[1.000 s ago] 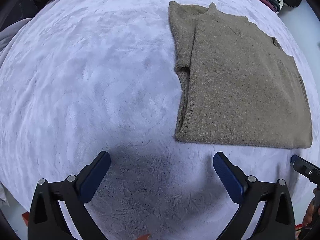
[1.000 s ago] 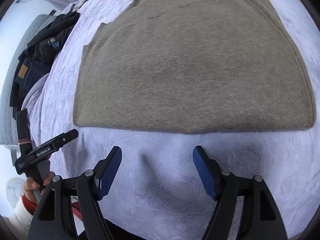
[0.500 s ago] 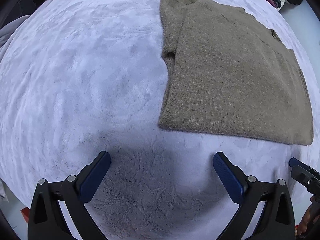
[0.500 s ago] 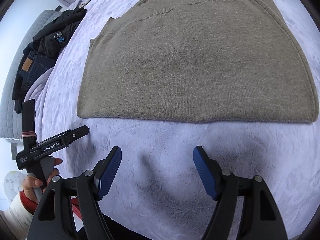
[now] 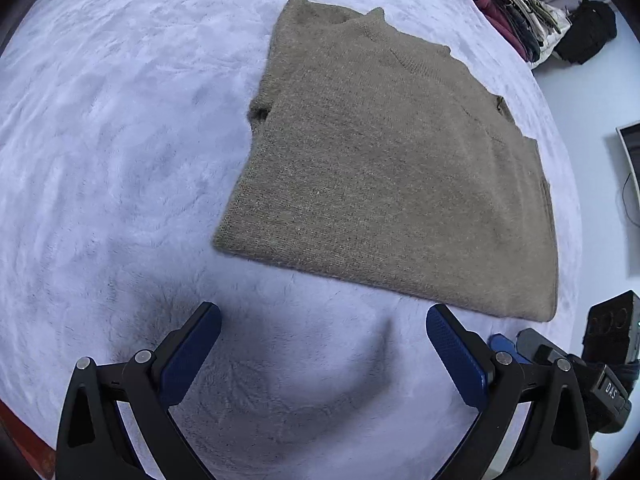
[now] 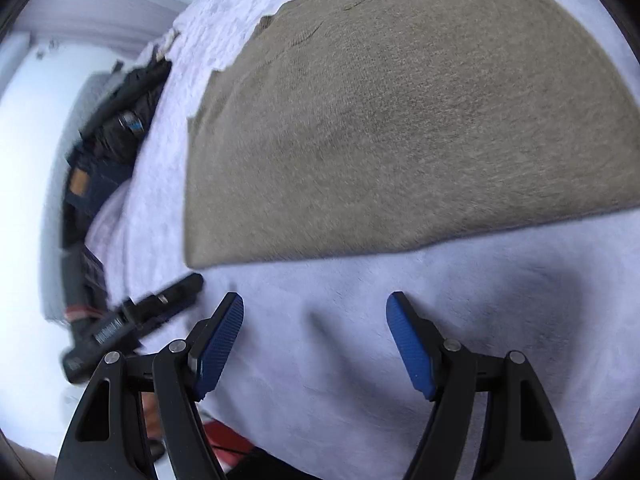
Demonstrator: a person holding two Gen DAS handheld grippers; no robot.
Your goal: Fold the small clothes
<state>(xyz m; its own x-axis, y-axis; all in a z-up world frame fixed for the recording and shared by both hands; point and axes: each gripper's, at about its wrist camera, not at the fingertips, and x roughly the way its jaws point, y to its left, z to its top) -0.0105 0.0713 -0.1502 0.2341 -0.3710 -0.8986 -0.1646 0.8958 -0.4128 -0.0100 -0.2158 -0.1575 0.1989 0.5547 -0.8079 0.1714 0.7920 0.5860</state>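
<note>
A brown knit sweater [image 5: 392, 168] lies flat on the pale fleece bed cover [image 5: 120, 140], sleeves folded in, hem toward me. My left gripper [image 5: 322, 344] is open and empty, just short of the hem's left half. My right gripper [image 6: 316, 332] is open and empty, also short of the hem; the sweater [image 6: 400, 112] fills the upper part of its blurred view. The right gripper's body shows at the left wrist view's lower right [image 5: 560, 360], and the left gripper shows in the right wrist view at lower left [image 6: 132, 320].
A pile of dark clothes [image 6: 116, 128] lies at the bed's left edge. Another stack of clothes [image 5: 516, 12] and a black bag [image 5: 588, 28] sit beyond the far right edge. The white floor [image 5: 600, 92] lies to the right.
Both grippers swung: the left view turned right, so the sweater sits more central. The right view tilted left and blurred with motion. Both stayed open.
</note>
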